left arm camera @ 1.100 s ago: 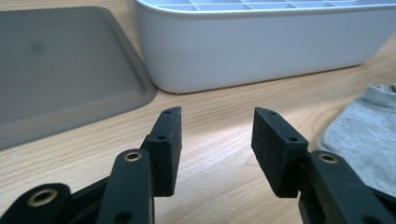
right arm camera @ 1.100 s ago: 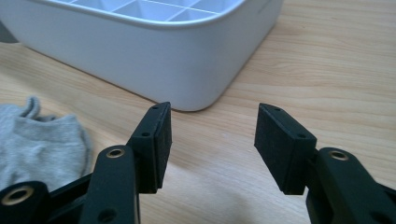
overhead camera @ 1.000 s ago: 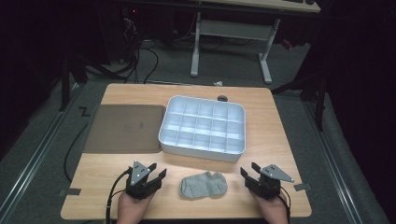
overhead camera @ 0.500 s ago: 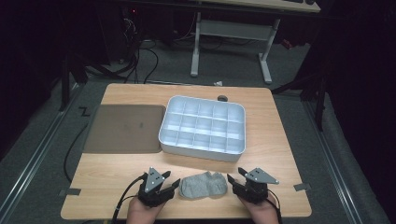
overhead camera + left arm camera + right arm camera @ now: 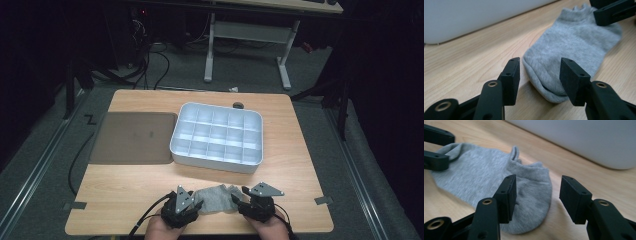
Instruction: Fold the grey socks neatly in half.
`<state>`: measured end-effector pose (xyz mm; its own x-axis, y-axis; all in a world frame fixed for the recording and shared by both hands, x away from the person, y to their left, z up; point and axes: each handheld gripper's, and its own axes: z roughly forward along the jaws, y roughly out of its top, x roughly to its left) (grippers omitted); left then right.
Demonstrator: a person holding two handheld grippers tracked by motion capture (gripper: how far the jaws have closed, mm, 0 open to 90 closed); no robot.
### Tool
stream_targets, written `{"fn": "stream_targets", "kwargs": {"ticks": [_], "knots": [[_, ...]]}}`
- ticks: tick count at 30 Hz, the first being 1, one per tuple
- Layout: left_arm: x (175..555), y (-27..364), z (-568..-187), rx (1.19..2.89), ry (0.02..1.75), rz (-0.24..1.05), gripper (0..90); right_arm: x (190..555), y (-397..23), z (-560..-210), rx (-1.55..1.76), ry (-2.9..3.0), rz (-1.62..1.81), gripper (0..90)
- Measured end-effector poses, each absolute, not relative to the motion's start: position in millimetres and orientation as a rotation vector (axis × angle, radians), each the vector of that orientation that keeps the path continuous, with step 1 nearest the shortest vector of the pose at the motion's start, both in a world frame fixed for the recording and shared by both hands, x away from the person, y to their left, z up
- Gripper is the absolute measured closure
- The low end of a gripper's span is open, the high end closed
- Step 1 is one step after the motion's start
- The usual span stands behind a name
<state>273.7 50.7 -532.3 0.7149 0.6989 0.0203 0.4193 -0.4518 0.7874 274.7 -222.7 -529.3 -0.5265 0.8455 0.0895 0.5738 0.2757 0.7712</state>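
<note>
Left hand-held gripper open astride grey sock toe edge, table

Bare wood betw. sock and compartment tray, room to pass. Tray wall blocks further fwd. Open tabletop left of left gripper.

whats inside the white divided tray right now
From the high view the white divided tray looks empty: its open compartments show bare bottoms. The near wall hides the floor of the front row, so something small there could go unseen. The grey sock lies outside it.
</note>
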Motion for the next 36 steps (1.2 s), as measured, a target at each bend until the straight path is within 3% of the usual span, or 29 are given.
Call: {"fn": "stream_targets", "kwargs": {"ticks": [12, 23, 29, 36], "knots": [[277, 58, -533, 2.130, 0.871, 0.466, 53.0, 273, -218, -531, 1.278, 2.292, 1.086, 58.3], [277, 59, -533, 2.129, 0.879, 0.478, 53.4, 272, -222, -530, 1.303, 2.318, 1.112, 82.5], [279, 56, -530, 2.131, 0.885, 0.491, 54.1, 269, -220, -528, 1.277, 2.305, 1.100, 84.3], [271, 46, -511, 2.022, 0.802, 0.479, 54.2, 269, -222, -525, 1.281, 2.282, 1.118, 84.5]]}}
